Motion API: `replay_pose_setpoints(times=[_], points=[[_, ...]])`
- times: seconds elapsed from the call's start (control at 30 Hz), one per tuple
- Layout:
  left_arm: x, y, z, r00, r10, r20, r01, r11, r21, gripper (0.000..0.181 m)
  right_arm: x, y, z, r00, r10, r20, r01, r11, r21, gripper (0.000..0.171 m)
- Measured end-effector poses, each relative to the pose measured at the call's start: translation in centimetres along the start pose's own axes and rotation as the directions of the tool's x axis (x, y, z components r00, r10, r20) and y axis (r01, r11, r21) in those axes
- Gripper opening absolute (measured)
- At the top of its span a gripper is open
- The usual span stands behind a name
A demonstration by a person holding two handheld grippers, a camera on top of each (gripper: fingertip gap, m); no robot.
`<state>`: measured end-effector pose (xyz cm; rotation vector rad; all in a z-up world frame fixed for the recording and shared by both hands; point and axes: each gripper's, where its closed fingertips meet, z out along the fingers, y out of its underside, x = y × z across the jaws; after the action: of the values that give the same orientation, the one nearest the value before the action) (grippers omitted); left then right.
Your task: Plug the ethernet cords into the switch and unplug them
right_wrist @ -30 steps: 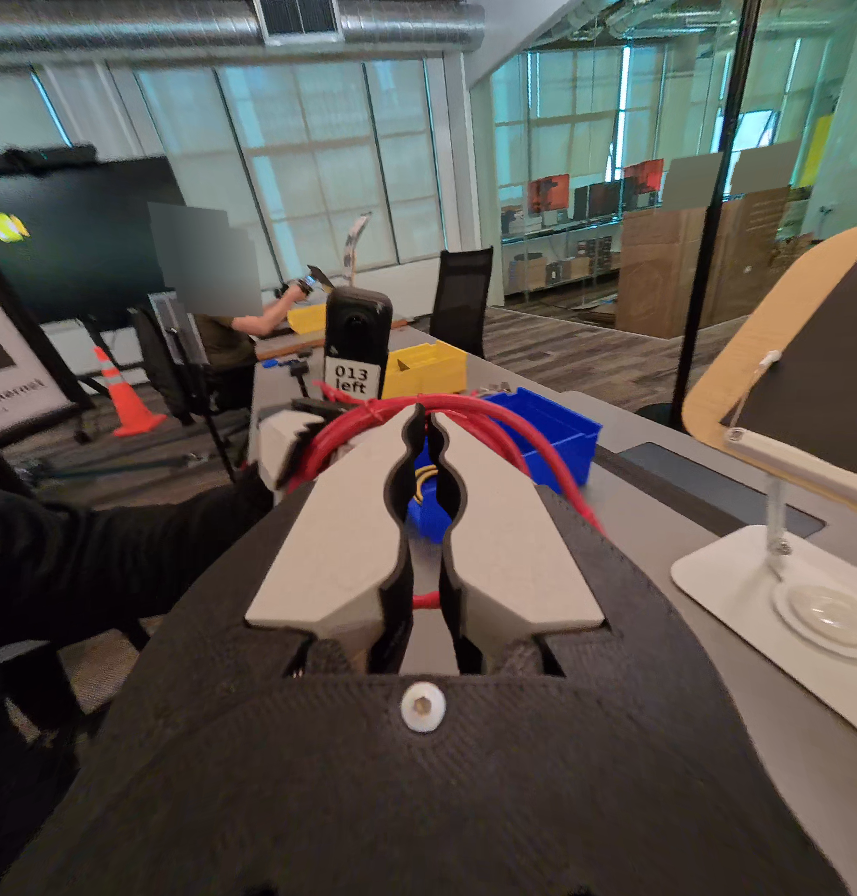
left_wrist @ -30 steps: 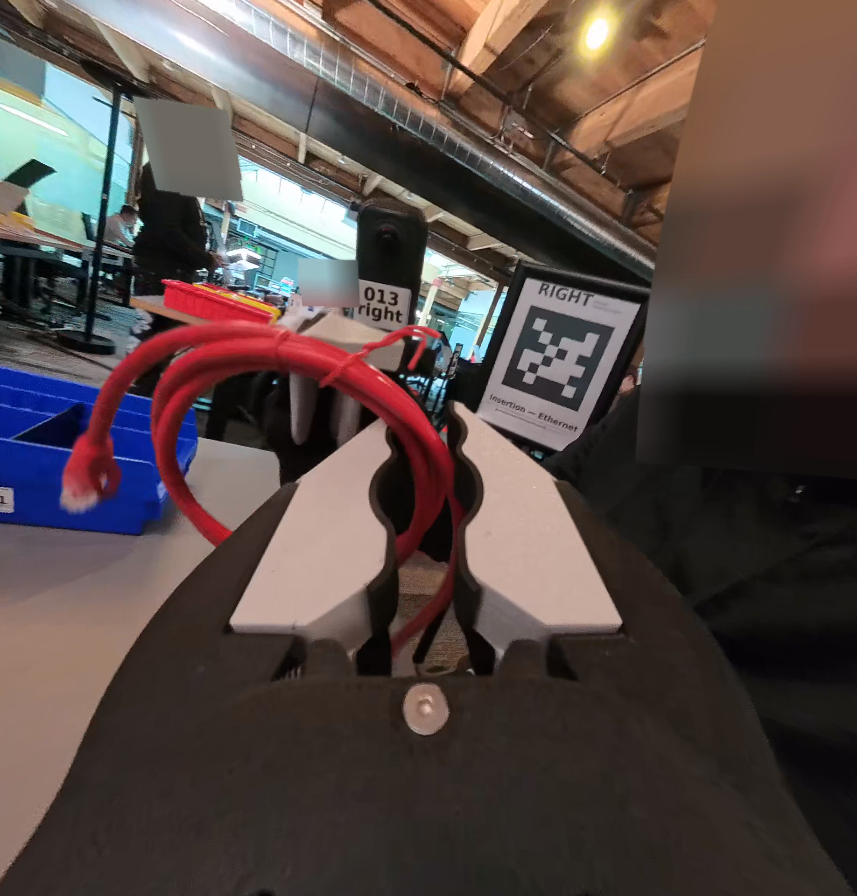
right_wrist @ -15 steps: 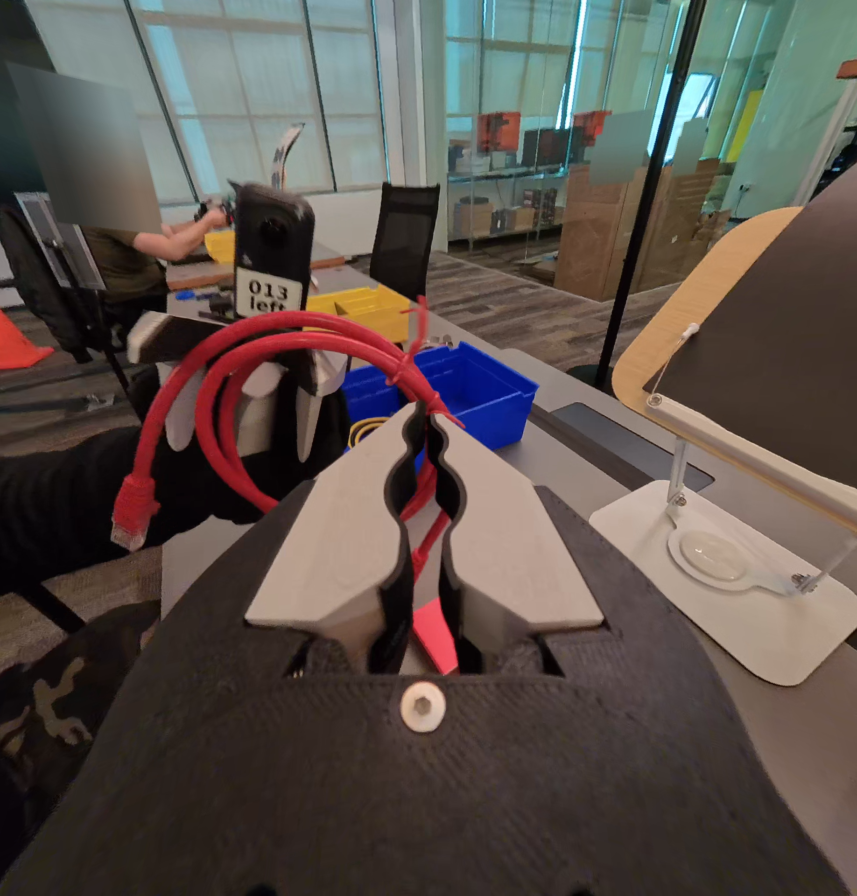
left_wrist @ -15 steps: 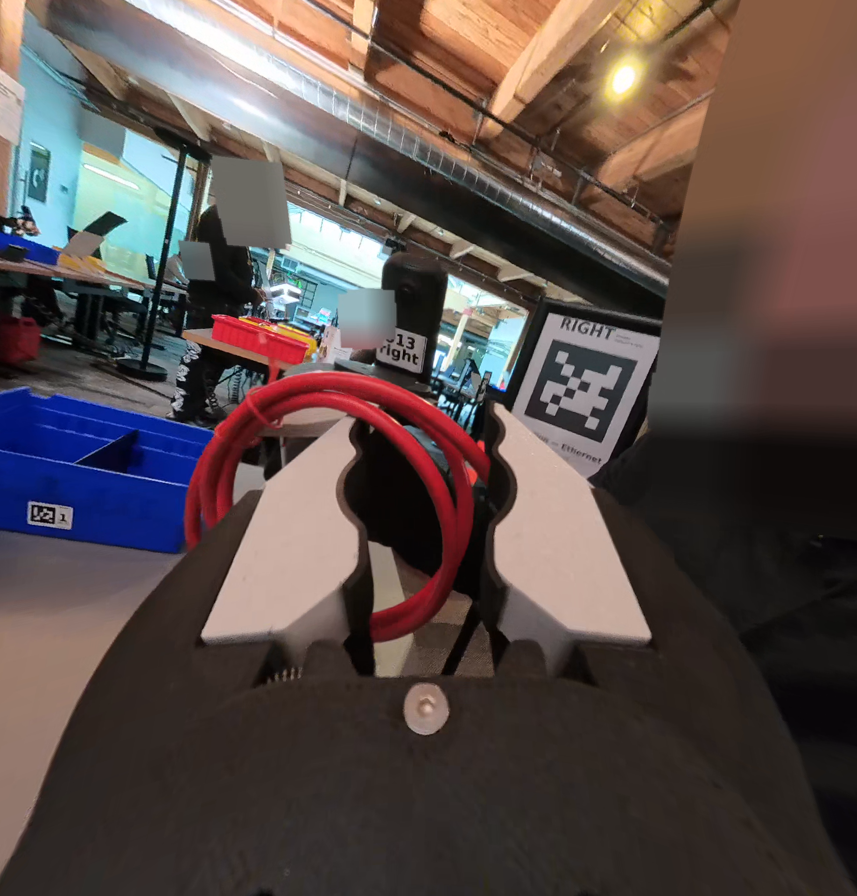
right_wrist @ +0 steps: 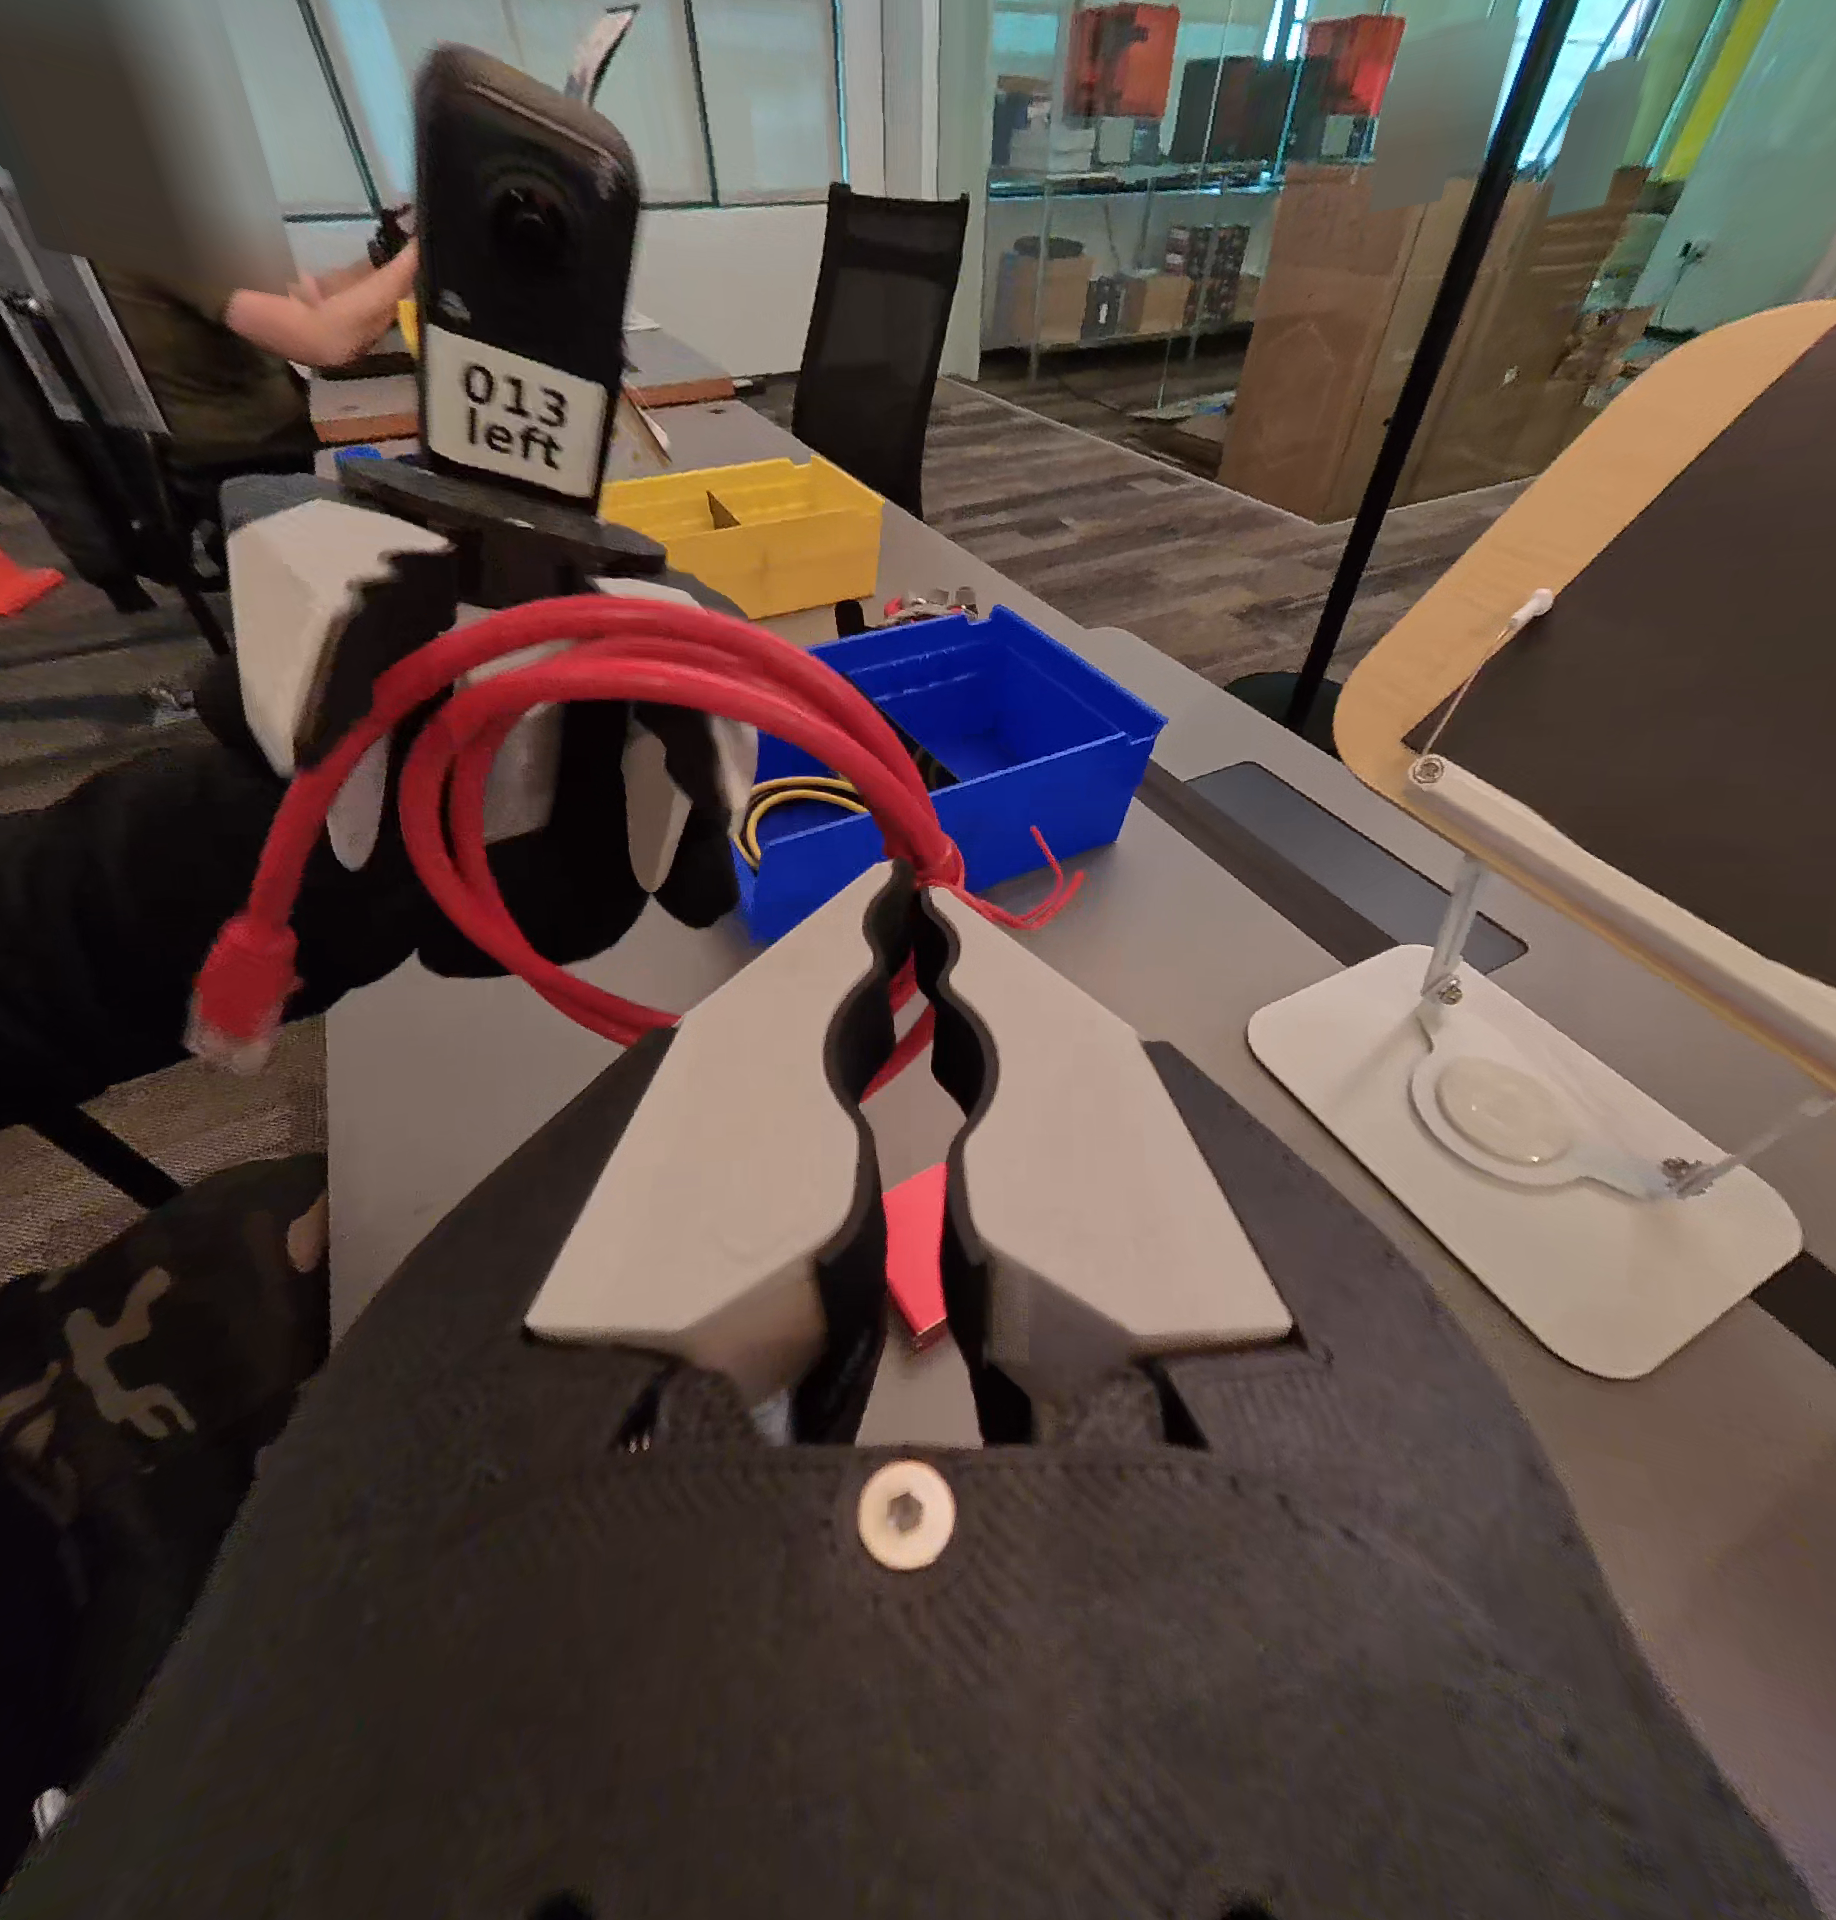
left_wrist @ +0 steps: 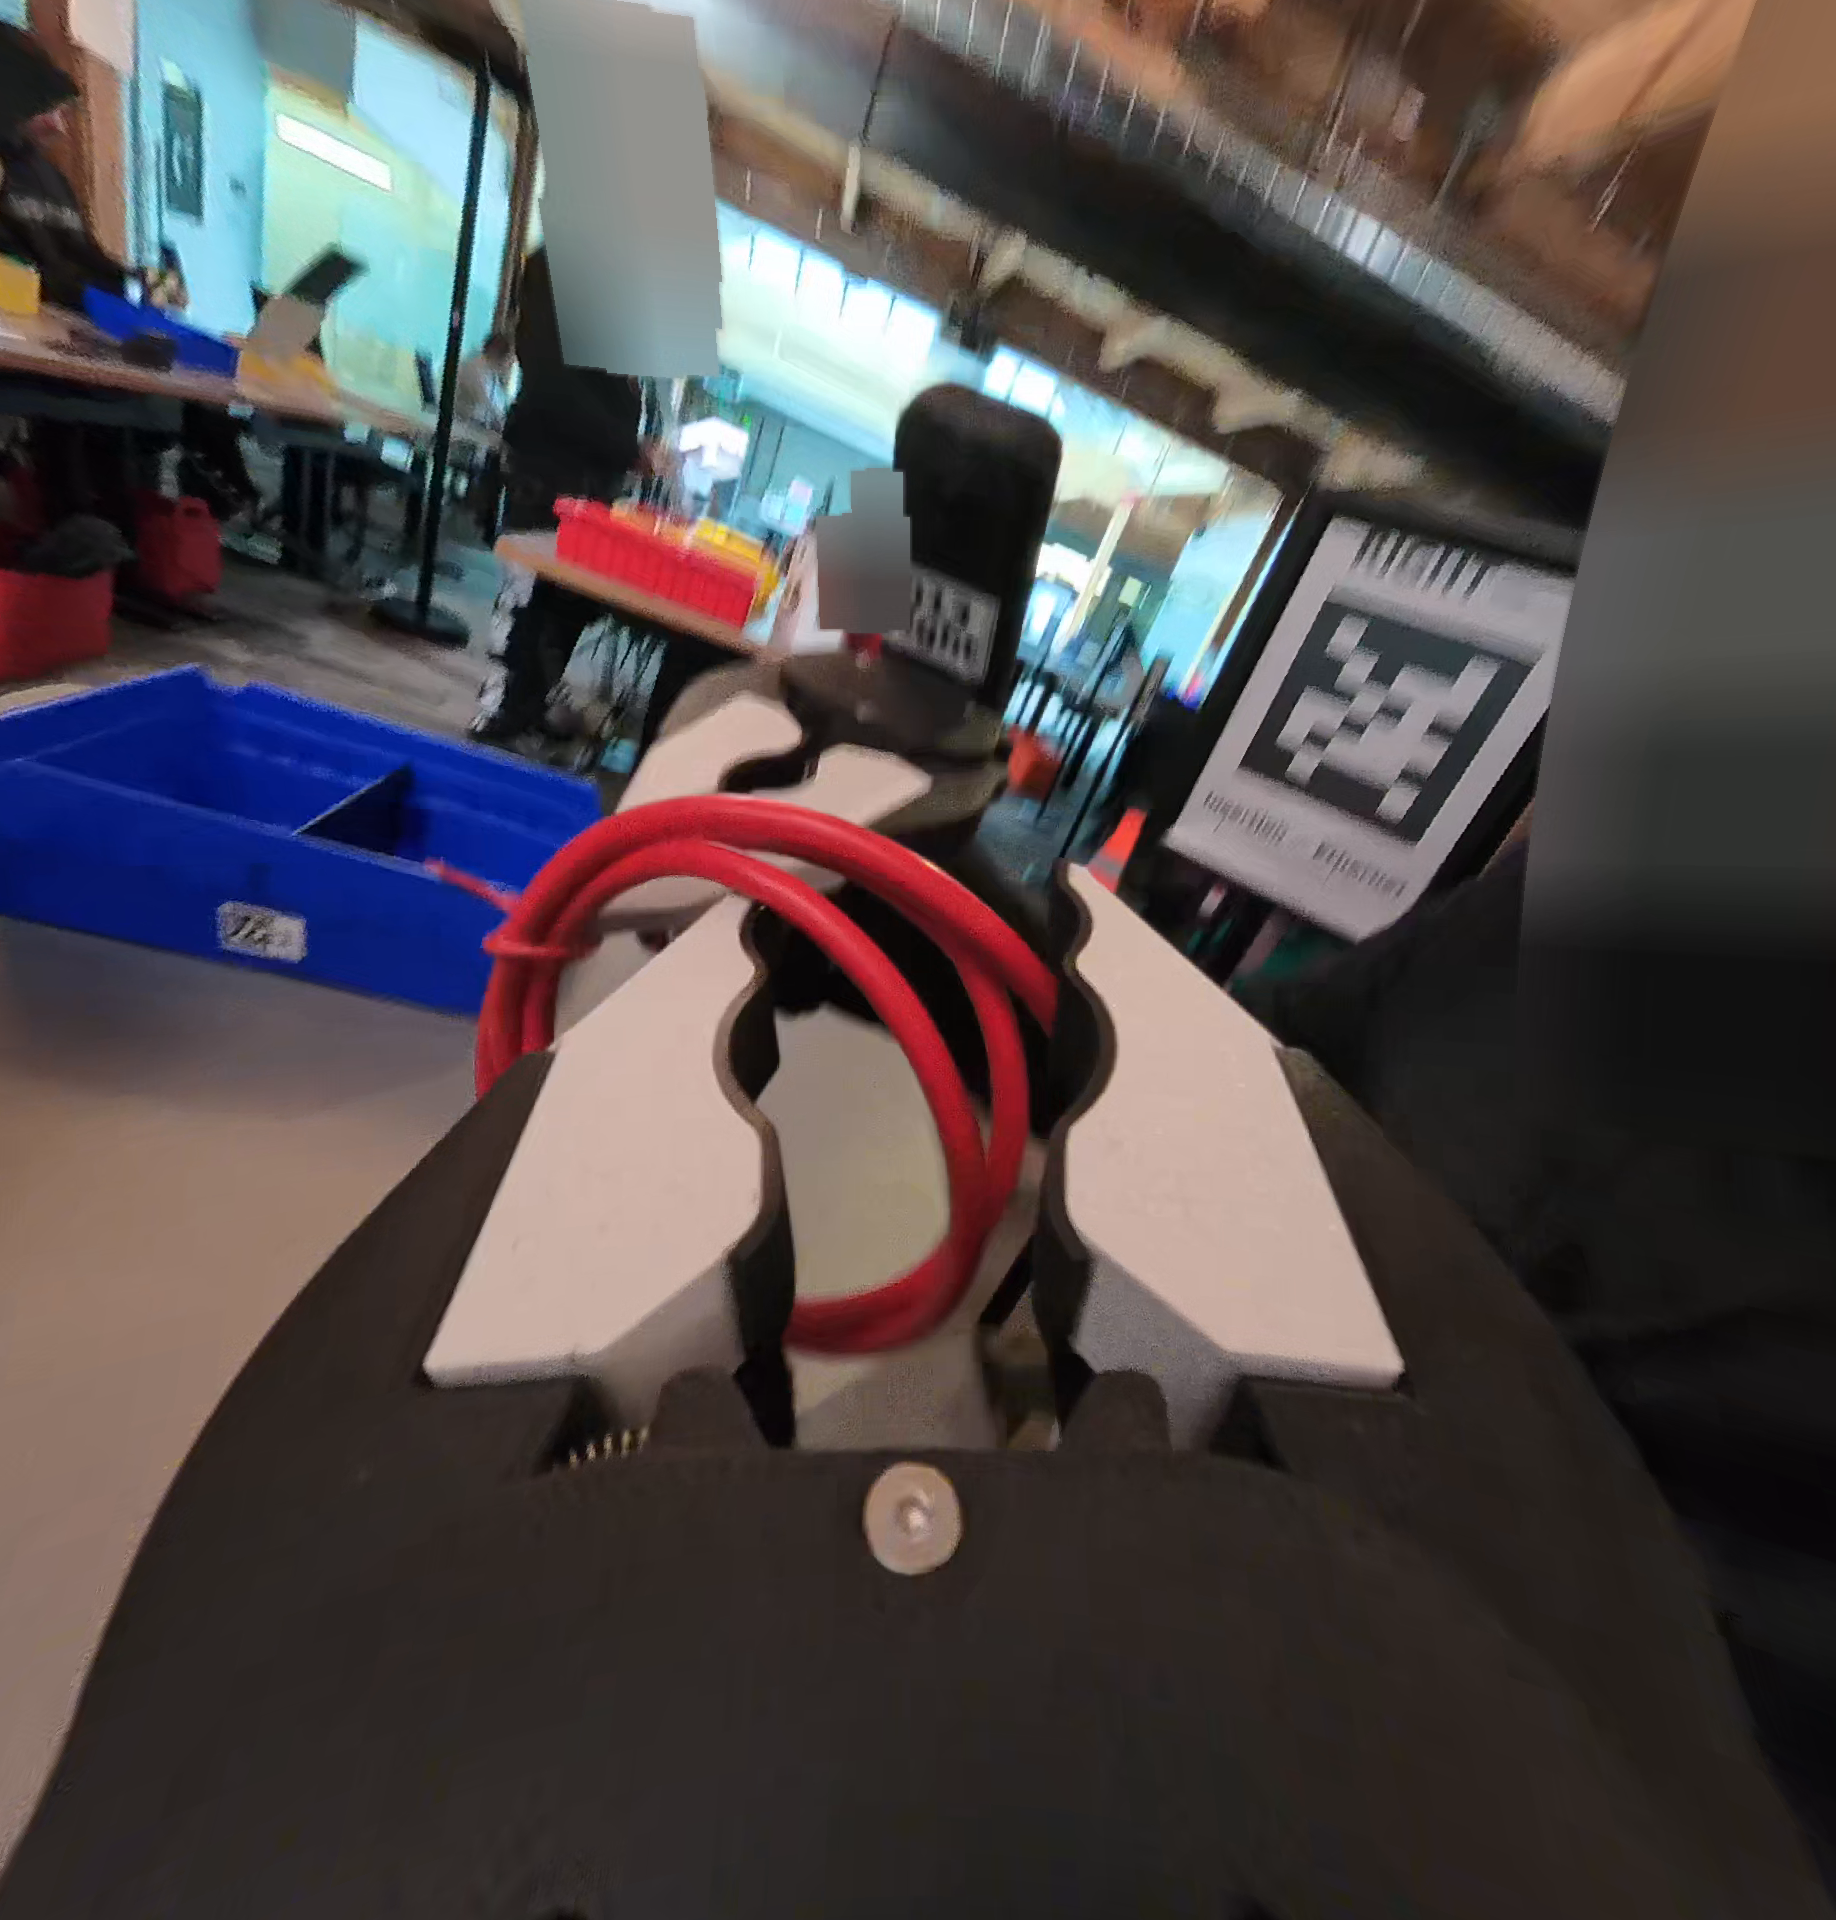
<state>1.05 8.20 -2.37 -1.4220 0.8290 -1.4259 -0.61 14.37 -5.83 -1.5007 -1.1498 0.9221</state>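
Note:
A coiled red ethernet cord [left_wrist: 727, 819] hangs in the air between both grippers. My left gripper [left_wrist: 909, 894] is open, and a loop of the cord runs loosely through the gap between its fingers. My right gripper [right_wrist: 912, 888] is shut on the cord [right_wrist: 623, 623] at its tips, right by a red twist tie [right_wrist: 1039, 894]. One red plug [right_wrist: 241, 966] dangles free at the left. The right gripper [left_wrist: 800, 758] shows just beyond the loop in the left wrist view. The left gripper [right_wrist: 498, 727] faces me in the right wrist view. No switch is in view.
A blue bin [left_wrist: 166, 852] [right_wrist: 1049, 769] stands on the grey table [left_wrist: 166, 1195], with a yellow bin [right_wrist: 779, 551] behind it. A white stand [right_wrist: 1516, 1195] holding a tilted board is at the right. A marker sign [left_wrist: 1381, 717] stands nearby. People work at other tables.
My left gripper's fingers have spread apart and no longer pinch the cord. My right gripper keeps its hold, and both views have tilted down toward the table.

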Motion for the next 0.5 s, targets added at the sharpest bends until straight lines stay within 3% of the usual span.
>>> replay_pose_setpoints(times=[0.03, 0.13, 0.27, 0.4, 0.5], points=[[-0.1, 0.8, -0.1, 0.999, 0.041, 0.016, -0.04, 0.997, -0.065, 0.047, 0.2, -0.1, -0.1, 1.0, 0.002, -0.008, -0.002, 1.0, 0.007, 0.0], [0.2, 1.3, -0.5, 0.993, 0.114, 0.032, -0.11, 0.986, -0.128, 0.045, 0.2, -0.5, -0.2, 0.999, 0.041, 0.008, -0.041, 0.999, 0.034, 0.0], [1.3, 3.5, -0.8, 0.997, 0.068, -0.044, -0.078, 0.958, -0.277, 0.044, 0.2, -0.5, -0.2, 0.999, 0.039, 0.004, -0.039, 0.999, 0.034, 0.0], [1.1, 5.4, -0.9, 0.994, 0.106, -0.008, -0.1, 0.907, -0.409, 0.039, 0.3, -0.7, -0.3, 0.999, 0.041, -0.004, -0.041, 0.998, 0.048, 0.0], [1.1, 5.5, -0.9, 0.986, 0.166, -0.007, -0.154, 0.898, -0.412, 0.039, 0.3, -0.7, -0.3, 0.999, 0.041, -0.002, -0.041, 0.998, 0.046, 0.0]])
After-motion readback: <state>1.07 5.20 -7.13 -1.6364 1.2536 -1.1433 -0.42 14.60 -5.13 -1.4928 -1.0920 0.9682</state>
